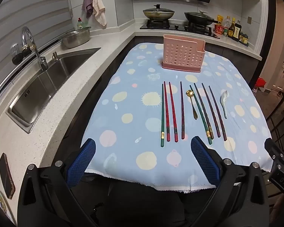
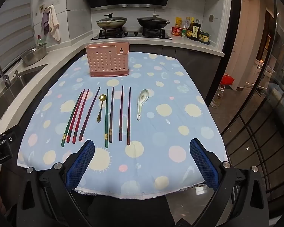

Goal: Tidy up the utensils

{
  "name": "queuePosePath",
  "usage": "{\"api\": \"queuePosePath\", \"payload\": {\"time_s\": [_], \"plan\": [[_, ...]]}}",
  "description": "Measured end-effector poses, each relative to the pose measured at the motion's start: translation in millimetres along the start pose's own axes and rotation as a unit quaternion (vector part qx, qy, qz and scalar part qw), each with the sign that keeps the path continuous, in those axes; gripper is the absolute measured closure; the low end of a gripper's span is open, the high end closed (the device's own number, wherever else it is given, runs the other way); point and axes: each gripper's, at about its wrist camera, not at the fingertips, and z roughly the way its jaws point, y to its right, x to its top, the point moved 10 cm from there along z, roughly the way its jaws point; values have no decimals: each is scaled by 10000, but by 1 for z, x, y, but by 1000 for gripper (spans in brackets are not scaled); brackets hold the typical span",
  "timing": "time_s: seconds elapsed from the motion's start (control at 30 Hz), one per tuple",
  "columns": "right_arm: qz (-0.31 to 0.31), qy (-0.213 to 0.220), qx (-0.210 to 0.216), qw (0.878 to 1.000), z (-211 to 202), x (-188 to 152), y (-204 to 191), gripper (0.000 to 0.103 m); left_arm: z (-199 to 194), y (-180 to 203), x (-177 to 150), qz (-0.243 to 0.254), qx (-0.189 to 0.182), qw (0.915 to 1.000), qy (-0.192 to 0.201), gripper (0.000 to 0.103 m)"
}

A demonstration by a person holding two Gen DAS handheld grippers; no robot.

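A pink perforated utensil holder [image 1: 183, 55] [image 2: 108, 60] stands upright at the far end of the blue dotted tablecloth [image 1: 123, 117] [image 2: 161, 124]. Several chopsticks, red [image 1: 172, 111] [image 2: 79, 114], green [image 1: 162, 113] [image 2: 106, 117] and dark purple [image 1: 217, 111] [image 2: 129, 113], lie side by side mid-table. A gold flower spoon [image 1: 192, 104] [image 2: 101, 106] lies among them. A white ceramic spoon [image 1: 224, 101] [image 2: 141, 103] lies to their right. My left gripper [image 1: 143, 147] and right gripper [image 2: 142, 147] are open and empty above the near table edge.
A steel sink [image 1: 47, 87] with a faucet [image 1: 31, 45] and a metal bowl [image 1: 76, 36] is on the counter at left. A phone [image 1: 6, 176] lies on the near counter. A stove with two pans [image 2: 132, 23] and sauce bottles [image 2: 191, 29] stands behind the table.
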Motion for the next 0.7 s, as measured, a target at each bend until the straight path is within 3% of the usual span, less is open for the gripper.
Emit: {"api": "queuePosePath", "payload": {"time_s": [0.7], "plan": [[105, -47, 204, 9997, 2, 0, -3, 7, 1, 2, -1, 22, 50, 10000, 7, 7]]}}
